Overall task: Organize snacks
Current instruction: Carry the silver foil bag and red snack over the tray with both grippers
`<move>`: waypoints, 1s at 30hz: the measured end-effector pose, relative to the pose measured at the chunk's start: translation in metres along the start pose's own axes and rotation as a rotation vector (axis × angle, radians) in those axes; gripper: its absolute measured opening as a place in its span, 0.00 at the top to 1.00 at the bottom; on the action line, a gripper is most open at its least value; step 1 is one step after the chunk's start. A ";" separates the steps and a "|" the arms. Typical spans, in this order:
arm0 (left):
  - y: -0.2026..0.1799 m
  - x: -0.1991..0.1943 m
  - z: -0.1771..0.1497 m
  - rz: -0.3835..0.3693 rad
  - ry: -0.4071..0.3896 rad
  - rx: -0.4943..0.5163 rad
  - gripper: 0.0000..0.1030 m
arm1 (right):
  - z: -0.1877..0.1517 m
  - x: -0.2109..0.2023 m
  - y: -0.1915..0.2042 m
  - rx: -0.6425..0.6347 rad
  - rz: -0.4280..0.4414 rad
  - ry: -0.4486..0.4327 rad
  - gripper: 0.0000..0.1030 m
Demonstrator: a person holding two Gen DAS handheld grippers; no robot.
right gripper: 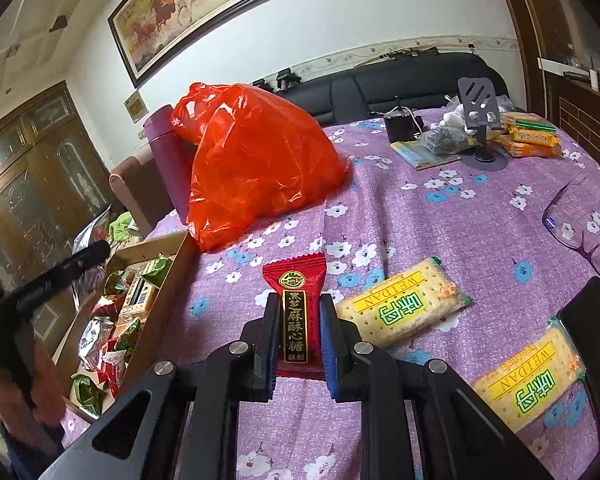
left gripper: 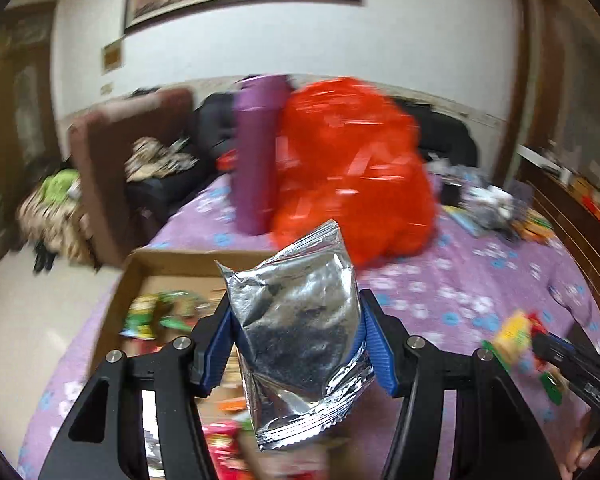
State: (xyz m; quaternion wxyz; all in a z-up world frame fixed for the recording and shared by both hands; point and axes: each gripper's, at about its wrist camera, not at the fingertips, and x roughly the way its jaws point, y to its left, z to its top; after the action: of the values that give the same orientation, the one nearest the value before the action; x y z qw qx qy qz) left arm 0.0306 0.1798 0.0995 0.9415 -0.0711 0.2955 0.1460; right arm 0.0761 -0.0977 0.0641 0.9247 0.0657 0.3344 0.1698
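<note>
The left tongs (left gripper: 296, 344) clamp a silver foil packet (left gripper: 300, 320) above the cardboard box (left gripper: 168, 258) of snacks, while the right tongs (right gripper: 296, 340) pinch a red candy wrapper (right gripper: 294, 308) over the purple-clothed worktop (right gripper: 440, 216).

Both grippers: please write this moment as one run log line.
left gripper: shut on silver pouch, over cardboard box | right gripper: shut on red candy, above tablecloth

A cardboard box (right gripper: 148, 280) of snacks sat at the bench's (right gripper: 440, 216) left edge, a plastic bag (right gripper: 252, 168) behind it. Two cracker packs (right gripper: 404, 304) lay right of centre, eyeglasses (right gripper: 576, 228) beyond them, and a phone stand (right gripper: 480, 120) at the far right.
</note>
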 end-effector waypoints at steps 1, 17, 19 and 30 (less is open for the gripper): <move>0.010 0.003 0.001 0.008 0.010 -0.006 0.43 | 0.000 0.001 0.001 -0.006 0.004 -0.002 0.81; 0.089 0.044 -0.003 0.069 0.142 -0.188 0.43 | -0.016 0.024 0.123 -0.010 0.342 0.185 0.80; 0.086 0.045 -0.003 0.064 0.144 -0.178 0.43 | -0.021 0.038 0.149 -0.049 0.351 0.222 0.80; 0.080 0.055 -0.005 0.057 0.188 -0.142 0.43 | -0.055 0.090 0.205 -0.171 0.316 0.278 0.80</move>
State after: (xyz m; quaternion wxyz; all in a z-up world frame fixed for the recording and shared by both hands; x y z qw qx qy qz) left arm 0.0459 0.2671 0.0603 0.8976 -0.1424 0.3734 0.1859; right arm 0.0504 0.1261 0.0163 0.8337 0.0147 0.4287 0.3478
